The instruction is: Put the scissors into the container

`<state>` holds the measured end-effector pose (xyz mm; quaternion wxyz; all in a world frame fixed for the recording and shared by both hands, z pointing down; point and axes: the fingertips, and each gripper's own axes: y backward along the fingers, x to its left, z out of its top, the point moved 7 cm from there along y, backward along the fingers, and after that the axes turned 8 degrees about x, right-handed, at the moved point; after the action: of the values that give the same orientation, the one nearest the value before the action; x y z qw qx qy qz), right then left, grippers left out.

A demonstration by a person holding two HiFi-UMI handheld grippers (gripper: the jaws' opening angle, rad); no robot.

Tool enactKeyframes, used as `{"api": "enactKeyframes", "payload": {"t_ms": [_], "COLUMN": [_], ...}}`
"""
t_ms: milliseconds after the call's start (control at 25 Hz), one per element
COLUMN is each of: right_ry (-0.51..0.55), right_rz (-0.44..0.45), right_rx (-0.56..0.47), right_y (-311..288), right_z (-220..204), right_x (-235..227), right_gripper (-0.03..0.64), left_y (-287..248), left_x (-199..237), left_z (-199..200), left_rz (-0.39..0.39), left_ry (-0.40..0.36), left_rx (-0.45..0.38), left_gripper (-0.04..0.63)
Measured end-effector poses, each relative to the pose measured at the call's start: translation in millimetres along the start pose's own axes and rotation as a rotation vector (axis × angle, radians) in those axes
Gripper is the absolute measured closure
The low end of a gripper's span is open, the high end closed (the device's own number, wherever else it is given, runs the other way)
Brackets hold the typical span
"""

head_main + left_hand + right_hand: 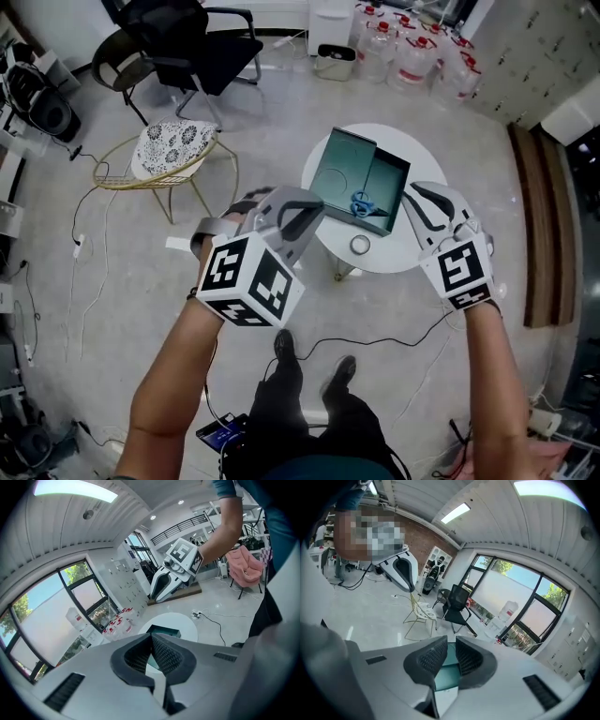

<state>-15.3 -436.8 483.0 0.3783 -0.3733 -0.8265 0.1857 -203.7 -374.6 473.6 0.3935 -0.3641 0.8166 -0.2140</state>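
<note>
Scissors [361,203] lie in the teal container [336,169] on the counter [394,255]. Left tongs [151,636] are pinched shut, right tongs [451,642] narrowly apart, both empty. A careless swing might knock the container off.

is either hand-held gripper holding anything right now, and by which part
Nothing is held. The left hand-held gripper and the right hand-held gripper have nothing between their jaws; the scissors lie in the container.
</note>
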Motion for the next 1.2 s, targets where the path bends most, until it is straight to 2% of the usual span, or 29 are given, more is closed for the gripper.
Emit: {"api": "enactKeyframes", "payload": {"t_ms": [240,360,480,920,1200], "right_ry": [-0.059,-0.018,-0.026,-0.081,-0.136], "right_rz": [-0.074,-0.114,-0.136,-0.155,-0.178], "right_rx": [-0.075,-0.135,-0.163,-0.144,-0.126], "right_y": [89.9,134.4,177.9,300.9,361.1], "right_z": [37.0,50.3,60.5,69.2,54.7], "right_x": [-8.9,-11.7,-10.3,6.0,4.4], "right_gripper": [0.571,0.58,0.58,0.58,0.58], "left_y": [67.1,93.5,118.0,200.7,234.4], "left_x": [-1.3,-8.5,-18.9,-54.5,-75.4], "left_z": [40.1,65.4,85.8,133.2,163.4], "left_rz": [0.053,0.073,0.078,0.099,0.084], "left_ry": [0.014,0.004,-0.007,0.005,0.028], "left_rx": [-0.027,-0.057,-0.065,-0.071,-0.071], "left_gripper": [0.577,0.577,0.577,0.577,0.577]}}
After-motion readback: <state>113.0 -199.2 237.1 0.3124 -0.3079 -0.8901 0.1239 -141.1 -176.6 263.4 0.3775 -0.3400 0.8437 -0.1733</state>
